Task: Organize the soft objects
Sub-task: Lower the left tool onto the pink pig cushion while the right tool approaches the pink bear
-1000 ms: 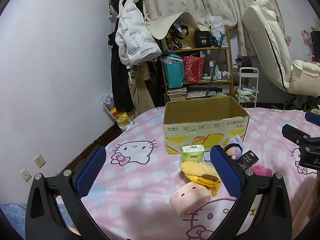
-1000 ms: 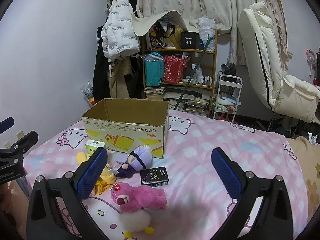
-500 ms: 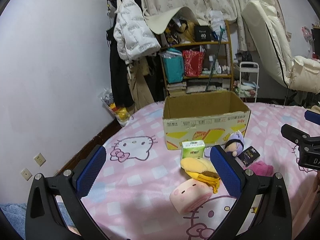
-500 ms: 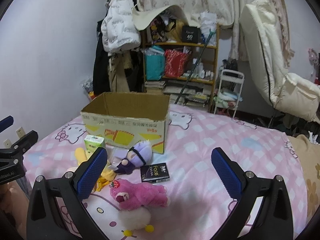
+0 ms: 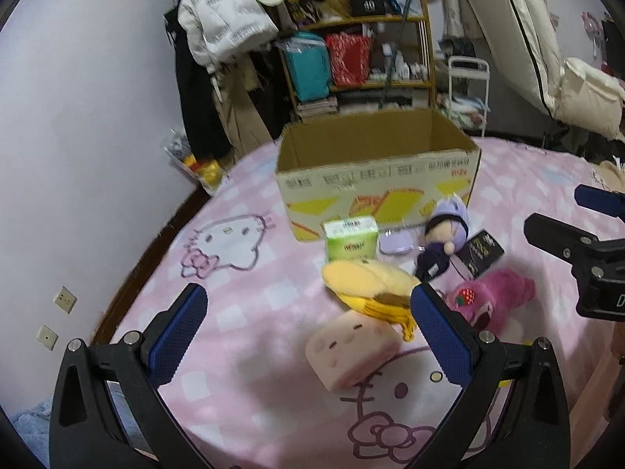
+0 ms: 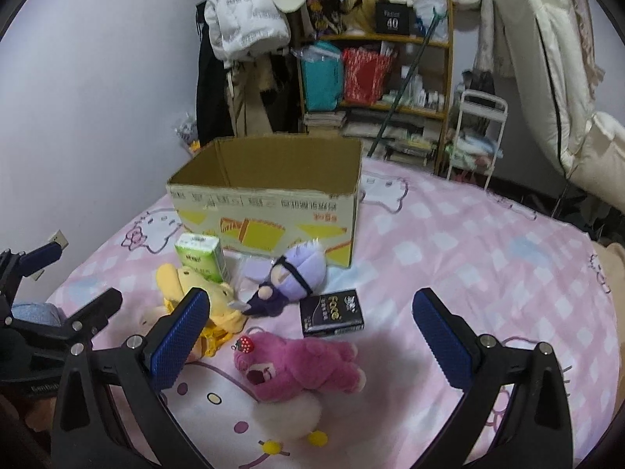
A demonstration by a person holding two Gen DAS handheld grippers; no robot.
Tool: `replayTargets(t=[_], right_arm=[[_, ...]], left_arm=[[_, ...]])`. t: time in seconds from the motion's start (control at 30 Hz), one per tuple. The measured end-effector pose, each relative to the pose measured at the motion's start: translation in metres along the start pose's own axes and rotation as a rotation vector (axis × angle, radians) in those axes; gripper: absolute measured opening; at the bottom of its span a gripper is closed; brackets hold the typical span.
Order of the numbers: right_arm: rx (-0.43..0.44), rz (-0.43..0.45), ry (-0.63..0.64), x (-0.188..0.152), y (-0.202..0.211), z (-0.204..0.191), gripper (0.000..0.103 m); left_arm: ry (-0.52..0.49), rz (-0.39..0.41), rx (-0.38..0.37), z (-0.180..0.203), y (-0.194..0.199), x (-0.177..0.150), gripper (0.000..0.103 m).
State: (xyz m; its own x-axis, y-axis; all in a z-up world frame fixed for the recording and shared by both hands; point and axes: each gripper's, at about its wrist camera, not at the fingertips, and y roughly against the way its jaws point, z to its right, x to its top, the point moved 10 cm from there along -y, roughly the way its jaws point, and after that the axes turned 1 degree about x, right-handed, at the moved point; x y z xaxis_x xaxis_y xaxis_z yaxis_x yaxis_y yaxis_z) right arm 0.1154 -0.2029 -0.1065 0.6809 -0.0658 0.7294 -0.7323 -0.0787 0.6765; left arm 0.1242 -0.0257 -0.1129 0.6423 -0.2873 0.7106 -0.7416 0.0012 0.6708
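Two blue-padded fingers of the left tool [image 5: 308,324] stand apart, empty, above a pink square plush [image 5: 353,353]; an open cardboard box [image 5: 377,179] sits at twelve o'clock. Right view: the right tool [image 6: 308,326] gapes empty over a magenta bear plush [image 6: 302,365] on the pink checked bed [image 6: 468,265].

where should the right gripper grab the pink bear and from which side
Grip the pink bear across its torso, coming from above. It lies on its side on the bedspread, body lengthwise left to right, so the open right gripper could straddle the narrow middle, clear of the black box behind it.
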Motion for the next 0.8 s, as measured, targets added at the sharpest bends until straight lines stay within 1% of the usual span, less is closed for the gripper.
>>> replayTargets(t=[0.13, 0.23, 0.53, 0.67, 0.8], right_arm=[[0.025, -0.061, -0.005, -0.004, -0.014, -0.003, 0.103], [0.033, -0.091, 0.012, -0.006, -0.023, -0.007, 0.103], [0.062, -0.176, 0.055, -0.021, -0.05, -0.017, 0.103], [0.085, -0.227, 0.042, -0.031, -0.062, -0.018, 0.103], [0.112, -0.273, 0.013, -0.039, -0.073, -0.017, 0.102]], left_arm=[[0.012, -0.049, -0.037, 0.003, -0.009, -0.005, 0.102], [0.005, -0.103, -0.043, 0.007, -0.02, -0.013, 0.102], [-0.06, -0.206, -0.066, 0.025, -0.042, -0.029, 0.102], [-0.06, -0.271, -0.083, 0.028, -0.056, -0.038, 0.102], [-0.061, -0.311, -0.074, 0.029, -0.067, -0.045, 0.102]])
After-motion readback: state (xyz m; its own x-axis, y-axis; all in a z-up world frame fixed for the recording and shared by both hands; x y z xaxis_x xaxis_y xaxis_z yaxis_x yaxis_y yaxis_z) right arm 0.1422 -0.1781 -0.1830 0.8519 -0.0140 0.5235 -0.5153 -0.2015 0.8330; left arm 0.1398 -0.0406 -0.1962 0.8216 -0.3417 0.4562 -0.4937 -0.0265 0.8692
